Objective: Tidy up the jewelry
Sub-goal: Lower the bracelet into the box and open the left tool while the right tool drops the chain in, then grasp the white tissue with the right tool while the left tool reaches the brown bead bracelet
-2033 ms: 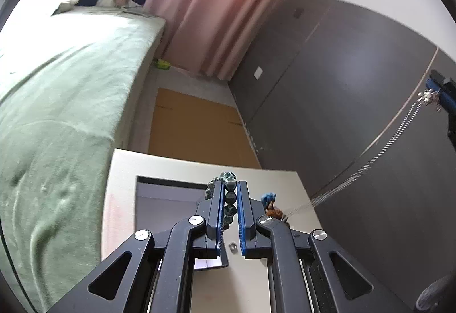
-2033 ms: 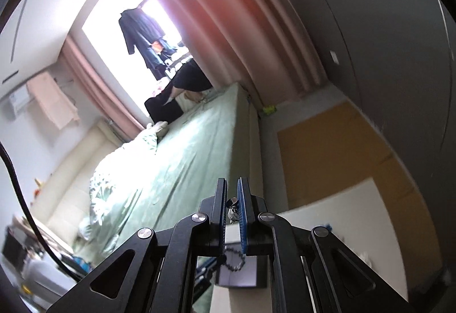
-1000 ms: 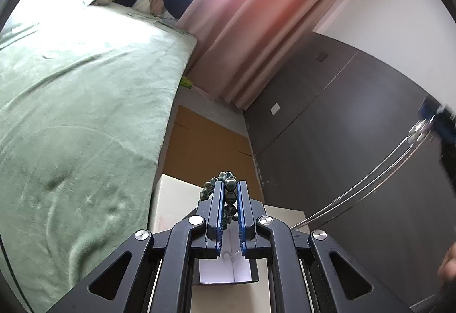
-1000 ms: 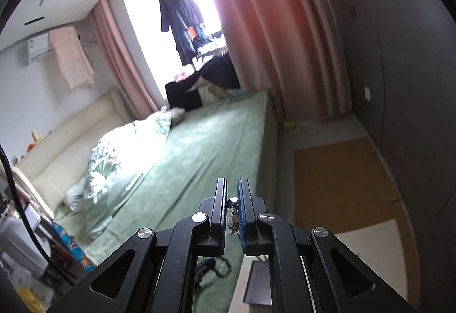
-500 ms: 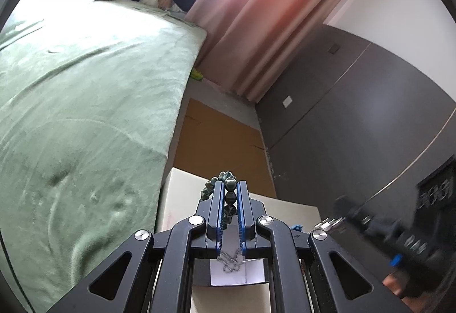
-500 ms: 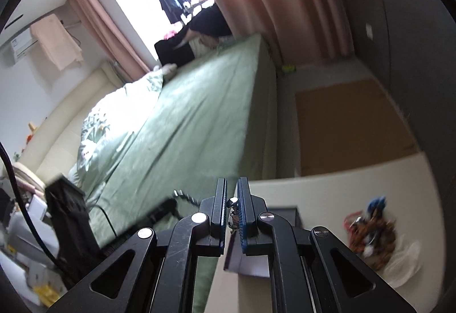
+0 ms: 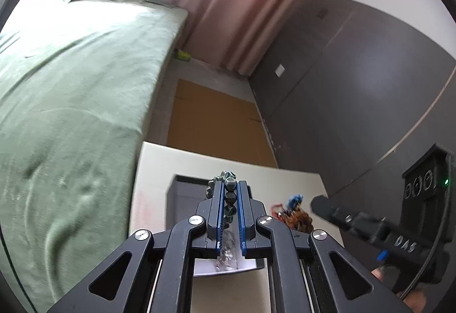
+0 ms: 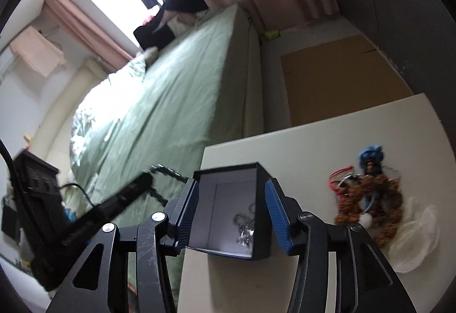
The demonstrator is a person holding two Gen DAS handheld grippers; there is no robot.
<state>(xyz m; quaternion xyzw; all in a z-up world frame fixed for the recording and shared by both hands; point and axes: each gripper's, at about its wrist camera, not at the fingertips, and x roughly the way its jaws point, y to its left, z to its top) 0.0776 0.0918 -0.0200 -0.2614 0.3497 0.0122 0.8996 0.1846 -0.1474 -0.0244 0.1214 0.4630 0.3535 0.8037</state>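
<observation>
On the cream table [image 8: 342,136], a chain [image 8: 245,227] lies in the box [image 8: 228,210]; left gripper [image 7: 230,216] clamps a bead bracelet [image 7: 229,196], right gripper [image 8: 230,210] spread; tangled pile [image 8: 370,199] remains right.

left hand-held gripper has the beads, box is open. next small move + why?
Probably ease the left hand-held gripper down over the dark box and open it. It is shut on the green bead bracelet, and the box sits open just below with a silver chain lying inside. The right hand-held gripper is open and empty, its fingers either side of the box.
</observation>
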